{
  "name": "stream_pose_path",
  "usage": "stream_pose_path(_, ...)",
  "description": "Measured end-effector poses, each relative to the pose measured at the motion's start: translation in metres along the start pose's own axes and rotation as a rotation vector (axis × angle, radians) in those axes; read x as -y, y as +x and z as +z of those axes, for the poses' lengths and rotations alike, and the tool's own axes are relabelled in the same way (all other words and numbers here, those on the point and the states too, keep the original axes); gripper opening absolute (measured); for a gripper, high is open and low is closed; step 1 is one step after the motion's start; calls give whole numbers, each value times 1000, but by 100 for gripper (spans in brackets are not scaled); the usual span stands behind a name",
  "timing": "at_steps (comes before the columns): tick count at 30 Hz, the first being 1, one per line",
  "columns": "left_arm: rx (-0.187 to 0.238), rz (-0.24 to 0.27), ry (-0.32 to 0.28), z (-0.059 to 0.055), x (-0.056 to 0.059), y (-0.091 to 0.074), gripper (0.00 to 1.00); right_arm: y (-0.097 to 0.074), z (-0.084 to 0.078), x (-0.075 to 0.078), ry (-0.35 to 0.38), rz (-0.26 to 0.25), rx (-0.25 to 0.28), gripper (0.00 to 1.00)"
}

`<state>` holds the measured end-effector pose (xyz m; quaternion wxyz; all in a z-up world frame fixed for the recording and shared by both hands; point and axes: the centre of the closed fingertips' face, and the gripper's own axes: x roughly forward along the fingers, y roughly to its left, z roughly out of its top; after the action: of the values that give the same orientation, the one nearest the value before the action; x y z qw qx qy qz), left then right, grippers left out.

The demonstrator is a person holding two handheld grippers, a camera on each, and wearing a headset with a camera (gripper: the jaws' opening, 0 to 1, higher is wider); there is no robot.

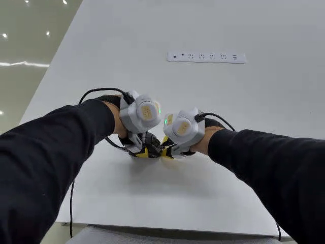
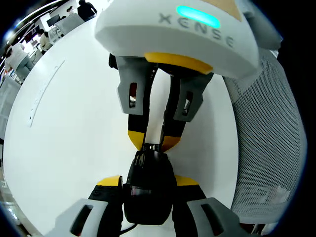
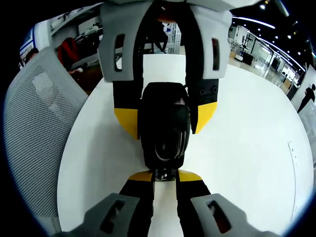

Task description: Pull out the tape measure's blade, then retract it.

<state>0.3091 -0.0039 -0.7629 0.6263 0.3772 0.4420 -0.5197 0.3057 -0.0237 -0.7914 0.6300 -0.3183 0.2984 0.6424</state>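
A black tape measure (image 1: 154,148) lies low over the white table (image 1: 228,96), between my two grippers. My left gripper (image 2: 148,180) is shut on its case (image 2: 148,200), one yellow-tipped finger on each side. My right gripper (image 3: 165,177) faces it and is shut on the blade's end tab (image 3: 165,172) at the mouth of the case (image 3: 164,128). Hardly any blade shows between the tab and the case. In the head view the left gripper (image 1: 143,150) and the right gripper (image 1: 167,151) nearly touch, close to the table's front edge.
A white power strip (image 1: 206,57) lies flat at the far side of the table. A grey mesh chair (image 2: 269,143) (image 3: 34,128) stands by the near edge. A black cable (image 1: 99,92) loops off the left gripper.
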Motion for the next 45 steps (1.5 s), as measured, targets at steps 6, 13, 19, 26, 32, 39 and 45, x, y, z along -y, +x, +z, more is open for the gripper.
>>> stream_pose_path(6, 13, -12, -41, -3, -1, 4, 35, 3, -1, 1, -33, 25, 5, 11)
stream_pose_path(13, 44, -17, -51, -2, 1, 2, 35, 2, -1, -1, -23, 14, -5, 10)
stream_pose_path(19, 64, -13, -28, -1, 3, 2, 35, 1, -1, 1, 13, 8, -5, 10)
stream_pose_path(26, 79, -5, -10, 0, 2, 1, 34, -1, -5, -1, 46, 1, -16, 10)
stream_pose_path(32, 80, 0, -15, -1, 1, 1, 34, -1, -6, 0, 55, -5, -27, 10)
stream_pose_path(39, 92, 7, -20, 0, 0, 1, 35, -6, -10, 0, 68, -5, -40, 10)
stream_pose_path(45, 101, 15, -22, -1, 0, 1, 35, -7, -13, 0, 64, -9, -50, 9)
